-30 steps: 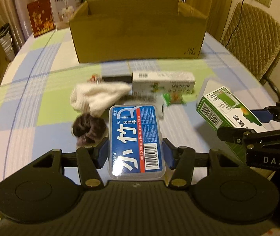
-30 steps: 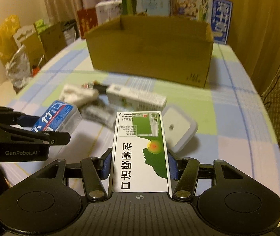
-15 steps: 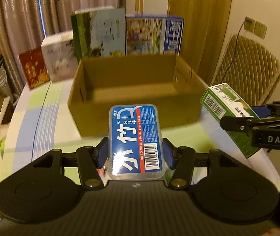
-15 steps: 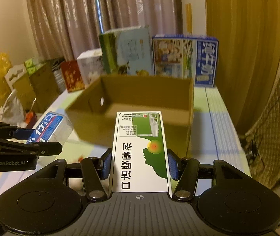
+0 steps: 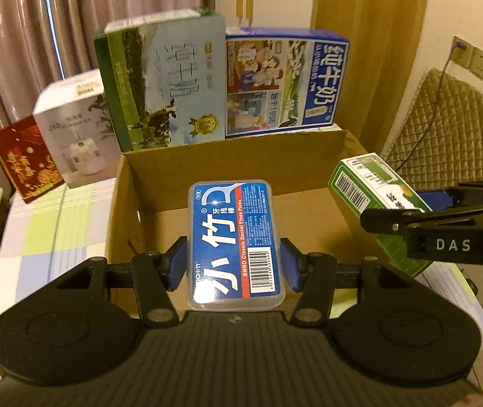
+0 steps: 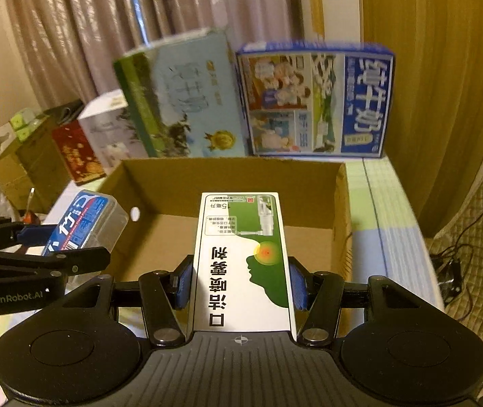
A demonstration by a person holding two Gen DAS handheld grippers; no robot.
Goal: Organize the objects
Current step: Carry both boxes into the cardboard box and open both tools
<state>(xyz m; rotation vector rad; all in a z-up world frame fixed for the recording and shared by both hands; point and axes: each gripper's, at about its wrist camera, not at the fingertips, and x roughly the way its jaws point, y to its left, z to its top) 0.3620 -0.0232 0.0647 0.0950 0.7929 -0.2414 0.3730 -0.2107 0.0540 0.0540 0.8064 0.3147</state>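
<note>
The blue pads of the left gripper (image 5: 234, 263) are pressed against both long sides of a clear plastic case of dental floss picks with a blue label (image 5: 235, 242), so it is closed firmly on that case. The right gripper (image 6: 241, 279) is likewise clamped on a slim green-and-white cardboard carton (image 6: 243, 259). Each item runs lengthwise straight out along its gripper's fingers, its far end pointing toward the back wall of the open brown cardboard box (image 5: 241, 166). Both are held in the air above the box opening, the case toward the left side and the carton toward the right, just beside each other but apart. The box floor visible beneath them looks bare. Judging by this, the step in hand is depositing the pair into the box. The next move calls for lowering each gripper below the rim, keeping clear of the side walls, then opening the fingers so both land flat. Behind the box stand a tall green-and-blue milk carton pack (image 5: 165, 84) and a blue illustrated milk carton pack (image 5: 285, 81), resting on the checked tablecloth (image 5: 51, 224).
</note>
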